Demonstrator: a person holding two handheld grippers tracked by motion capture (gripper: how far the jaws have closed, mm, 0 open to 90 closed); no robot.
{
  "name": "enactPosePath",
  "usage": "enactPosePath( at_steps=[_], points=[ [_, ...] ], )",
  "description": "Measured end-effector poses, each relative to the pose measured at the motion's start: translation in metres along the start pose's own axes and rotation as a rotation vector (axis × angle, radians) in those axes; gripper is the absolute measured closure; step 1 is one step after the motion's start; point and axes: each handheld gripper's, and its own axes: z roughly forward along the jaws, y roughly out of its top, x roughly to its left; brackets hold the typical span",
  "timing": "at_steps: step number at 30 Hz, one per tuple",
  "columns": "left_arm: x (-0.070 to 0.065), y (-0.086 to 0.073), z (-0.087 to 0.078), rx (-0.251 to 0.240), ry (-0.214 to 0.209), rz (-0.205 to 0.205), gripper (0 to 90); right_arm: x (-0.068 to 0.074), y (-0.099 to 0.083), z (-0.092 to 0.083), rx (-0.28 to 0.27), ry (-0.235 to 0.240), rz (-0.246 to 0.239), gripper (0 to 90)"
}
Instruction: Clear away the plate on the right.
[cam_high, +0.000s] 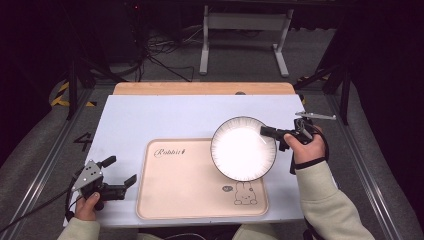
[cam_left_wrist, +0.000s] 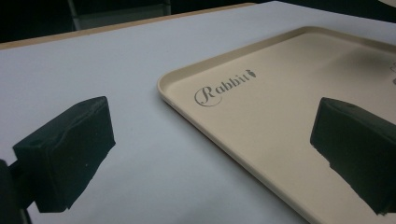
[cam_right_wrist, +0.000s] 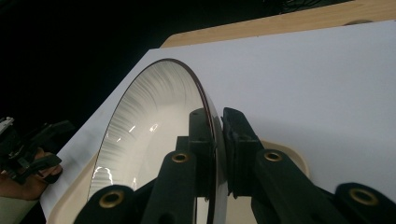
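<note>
A white plate with a dark rim hangs above the right part of a beige tray that is printed with "Rabbit" and a rabbit drawing. My right gripper is shut on the plate's right rim. In the right gripper view the two black jaws pinch the rim of the plate between them, around the right gripper. My left gripper stands open near the table's front left, just left of the tray. In the left gripper view its open jaws frame the tray's corner around the left gripper.
A white board covers the table, with a wooden strip along its far edge. Behind the table stand a white frame's legs and cables on the floor.
</note>
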Motion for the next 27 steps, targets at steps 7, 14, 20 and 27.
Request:
enactPosePath(
  at_steps=[7,14,20,27],
  points=[
    [0.0,0.0,0.0,-0.003,0.002,-0.002,0.3,0.011,0.001,0.015,0.018,0.032,-0.012,83.1],
    [0.0,0.0,0.0,-0.003,0.003,-0.002,0.3,0.02,0.001,0.029,0.033,0.058,-0.024,83.0],
    [0.0,0.0,0.0,0.002,0.0,0.0,0.3,0.027,0.001,0.038,0.047,0.075,-0.026,82.9],
    [0.0,0.0,0.0,0.001,-0.001,0.002,0.3,0.035,-0.001,0.051,0.066,0.093,-0.037,82.8]
  ],
)
